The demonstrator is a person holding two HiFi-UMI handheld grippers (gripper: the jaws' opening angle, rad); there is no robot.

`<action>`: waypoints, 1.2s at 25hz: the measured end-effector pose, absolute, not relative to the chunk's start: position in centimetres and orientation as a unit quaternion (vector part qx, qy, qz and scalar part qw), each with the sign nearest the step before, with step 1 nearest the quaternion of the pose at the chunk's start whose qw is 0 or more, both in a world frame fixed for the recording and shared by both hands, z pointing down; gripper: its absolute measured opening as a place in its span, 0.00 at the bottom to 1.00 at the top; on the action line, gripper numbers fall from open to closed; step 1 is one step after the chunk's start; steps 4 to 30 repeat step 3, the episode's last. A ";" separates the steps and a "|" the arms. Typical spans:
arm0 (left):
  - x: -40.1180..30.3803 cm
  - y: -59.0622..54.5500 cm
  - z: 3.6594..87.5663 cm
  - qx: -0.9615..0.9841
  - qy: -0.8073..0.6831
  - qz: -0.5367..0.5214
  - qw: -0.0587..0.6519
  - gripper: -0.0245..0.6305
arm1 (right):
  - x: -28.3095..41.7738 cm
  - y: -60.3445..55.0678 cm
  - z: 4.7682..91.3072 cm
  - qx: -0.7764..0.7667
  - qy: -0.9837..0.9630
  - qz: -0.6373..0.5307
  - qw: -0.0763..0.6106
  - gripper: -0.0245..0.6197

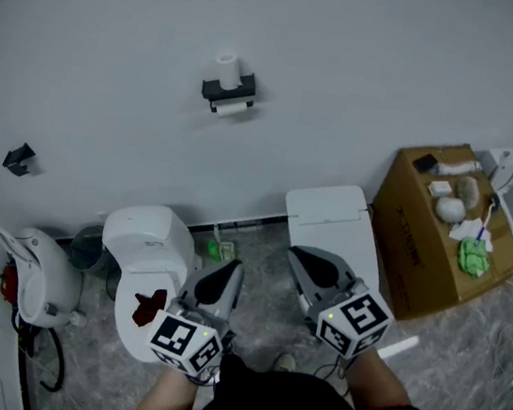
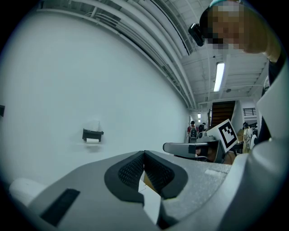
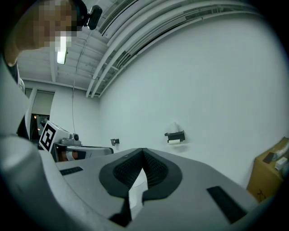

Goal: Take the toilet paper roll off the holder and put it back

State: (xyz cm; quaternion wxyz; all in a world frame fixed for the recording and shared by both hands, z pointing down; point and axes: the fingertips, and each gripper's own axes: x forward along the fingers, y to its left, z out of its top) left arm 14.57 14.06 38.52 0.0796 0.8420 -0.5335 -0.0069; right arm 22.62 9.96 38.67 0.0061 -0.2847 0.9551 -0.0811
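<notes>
Toilet (image 1: pixel 143 240) low at left; left gripper (image 1: pixel 228 269) beside it, clenched, empty. Toilet paper roll (image 1: pixel 232 108) sits in black holder (image 1: pixel 228 89) on bare wall, open wall all round, well apart from both grippers. Right gripper (image 1: pixel 299 255) clenched, empty; cardboard box (image 1: pixel 431 243) crowds right edge.

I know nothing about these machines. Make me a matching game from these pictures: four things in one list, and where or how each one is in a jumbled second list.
Things:
1. toilet paper holder
2. cardboard box
3. left gripper
4. green item

Place or state:
A. fingers shut, nothing between them
B. lying on top of the box
C. fixed on the wall
D. brown, standing on the floor at the right

Pairs: 1-C, 2-D, 3-A, 4-B.
</notes>
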 end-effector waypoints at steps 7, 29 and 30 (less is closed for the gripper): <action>14.9 14.2 38.5 0.842 -0.533 -0.006 0.078 0.04 | 23.0 10.1 38.8 -0.285 0.955 -0.082 0.007 0.03; 14.9 14.2 38.5 0.842 -0.533 -0.006 0.078 0.04 | 23.0 10.1 38.8 -0.285 0.955 -0.082 0.007 0.03; 14.9 14.2 38.5 0.842 -0.533 -0.006 0.078 0.04 | 23.0 10.1 38.8 -0.285 0.955 -0.082 0.007 0.03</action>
